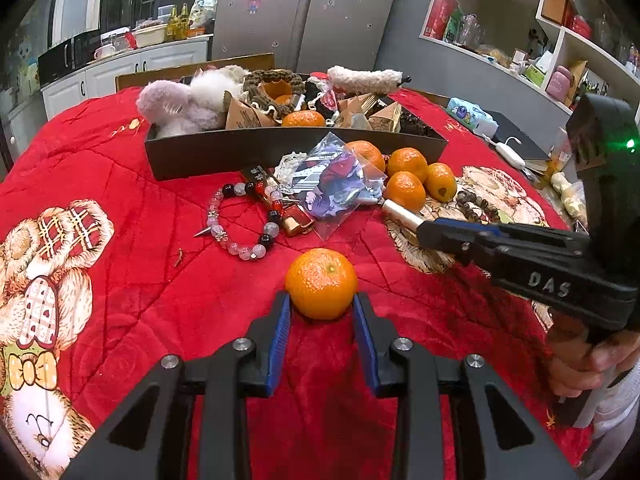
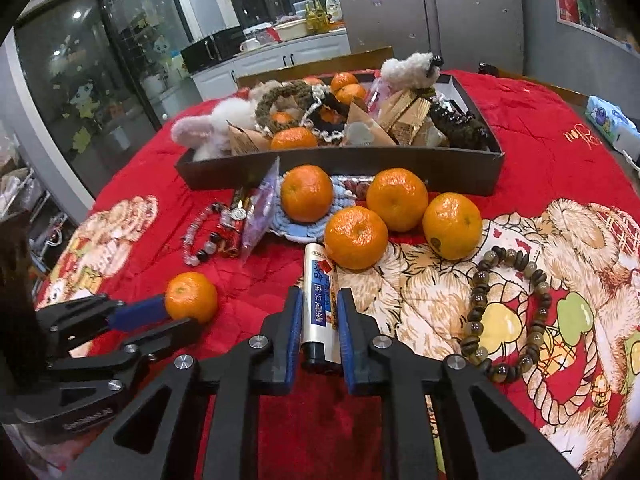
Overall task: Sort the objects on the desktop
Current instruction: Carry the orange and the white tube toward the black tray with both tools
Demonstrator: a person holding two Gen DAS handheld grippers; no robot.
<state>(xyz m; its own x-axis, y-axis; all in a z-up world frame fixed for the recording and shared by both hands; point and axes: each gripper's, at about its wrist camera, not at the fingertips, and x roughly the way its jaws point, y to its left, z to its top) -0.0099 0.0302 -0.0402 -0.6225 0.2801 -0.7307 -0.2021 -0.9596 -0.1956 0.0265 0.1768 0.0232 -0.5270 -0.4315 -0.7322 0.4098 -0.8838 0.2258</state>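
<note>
Here the left gripper [image 1: 321, 300] has its blue pads on either side of a lone tangerine [image 1: 321, 283] resting on the red blanket [image 1: 160, 272]; the pads sit right at the fruit's flanks, though whether they press it cannot be told. The right gripper [image 2: 319, 312] is clamped on a silver tube [image 2: 320, 300] with red and blue print, whose dark cap end points back toward the camera. Just beyond the tube lie four tangerines [image 2: 356, 236], one on a pale blue crocheted mat [image 2: 296, 228]. A brown bead bracelet [image 2: 508, 312] lies to the right, a pale bead bracelet [image 1: 240, 220] and a clear plastic bag [image 1: 336, 184] to the left. Behind them stands a dark tray [image 1: 296, 148] holding plush toys, crochet pieces and more tangerines.
</note>
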